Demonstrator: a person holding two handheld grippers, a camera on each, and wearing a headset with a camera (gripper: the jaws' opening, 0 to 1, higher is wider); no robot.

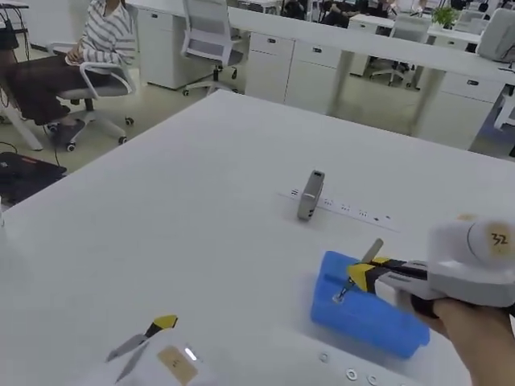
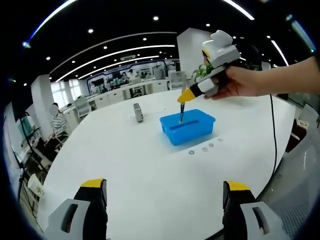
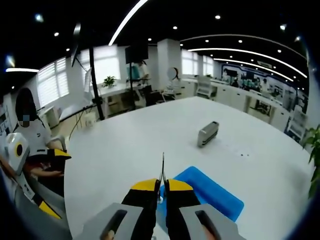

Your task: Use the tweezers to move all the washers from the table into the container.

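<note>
**Left gripper view against the head and right gripper views: washers, tweezers, container**

Left gripper view showed the left gripper [image 2: 165, 192] released, with its two yellow-tipped jaws wide apart above the white table [image 2: 125, 165]. This view gave the clearest look at the washers [image 2: 204, 148]. At least three small pale rings lay in a loose row on the table, just beside the near wall of the container [image 2: 187, 130]. In the head view the same rings lay near the lower edge, small and flat against the tabletop.

The right gripper view showed the right gripper [image 3: 162, 186] clenched on the tweezers [image 3: 163, 170]. Their thin metal tips projected forward past the yellow jaw ends, above the container. In the head view and the left gripper view, the tweezers pointed down into the container, with the tips inside its rim. Whether the tips held a washer could not be determined.

The container was a shallow blue rectangular tray with an open top. A grey block-shaped device [image 1: 311, 195] stood on the table beyond it, well apart.
</note>
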